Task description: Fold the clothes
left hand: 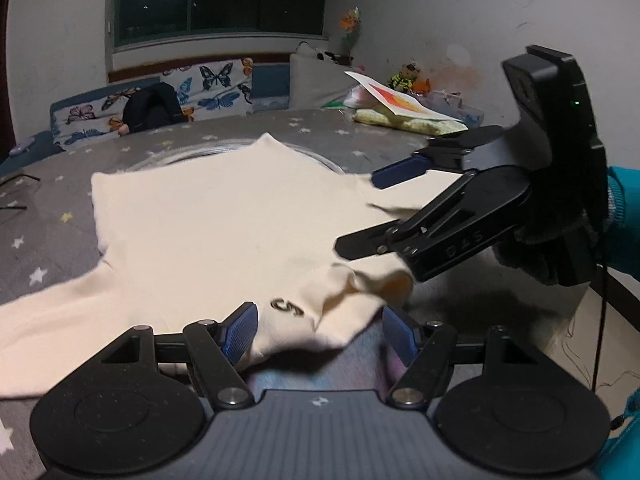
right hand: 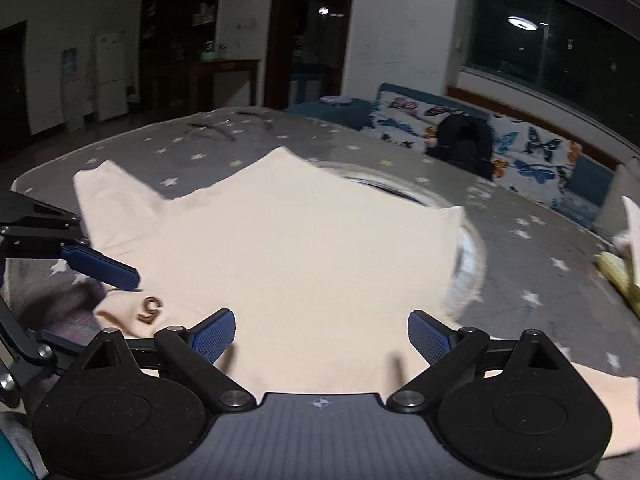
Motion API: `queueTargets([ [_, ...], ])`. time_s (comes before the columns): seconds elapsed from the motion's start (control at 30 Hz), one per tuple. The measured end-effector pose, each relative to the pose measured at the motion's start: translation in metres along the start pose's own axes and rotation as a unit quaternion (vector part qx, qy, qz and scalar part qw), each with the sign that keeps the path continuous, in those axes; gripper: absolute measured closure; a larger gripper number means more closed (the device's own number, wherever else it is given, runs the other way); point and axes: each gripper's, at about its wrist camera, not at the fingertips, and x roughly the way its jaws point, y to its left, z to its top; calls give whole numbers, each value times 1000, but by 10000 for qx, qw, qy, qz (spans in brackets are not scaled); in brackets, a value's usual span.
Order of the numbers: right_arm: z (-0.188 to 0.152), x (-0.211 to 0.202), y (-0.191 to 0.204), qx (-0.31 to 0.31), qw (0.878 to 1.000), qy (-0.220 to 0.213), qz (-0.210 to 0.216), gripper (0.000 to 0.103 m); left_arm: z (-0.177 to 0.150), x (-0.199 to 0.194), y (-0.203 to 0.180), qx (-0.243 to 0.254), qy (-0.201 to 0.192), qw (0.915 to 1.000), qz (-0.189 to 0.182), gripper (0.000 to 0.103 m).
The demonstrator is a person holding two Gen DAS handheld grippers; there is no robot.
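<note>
**Two open grippers over a cream garment**

One cream knit garment (left hand: 224, 216), soft and matte, is spread flat on a grey star-printed cover (left hand: 44, 240). A rumpled edge bearing a dark "5" mark (left hand: 287, 307) lies at the near edge, between the spread ribbed blue pads of the left gripper (left hand: 318, 330); only the left pad is touched, so nothing is clamped. The right gripper (right hand: 322, 338) is held wide apart above the cloth's near edge. Past the far edge, a butterfly-print cushion (left hand: 216, 88) and a black bag (left hand: 154, 106) are seen.
</note>
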Motion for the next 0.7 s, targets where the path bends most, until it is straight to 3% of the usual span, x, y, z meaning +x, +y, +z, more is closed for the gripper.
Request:
queueTargets([
  [0.27,-5,-7,8,-155,9999,61,23,5,1,-5,1,34,-118,9999,-33,31],
  [0.53,-20,-12,-4,287,9994,176,127,4,17,-19,16,-229,-443,9987,68,31],
  [0.7,-22,-26,-39,856,9962,12,-188,4,37,-11,20,-292,-569,9979,62,32],
])
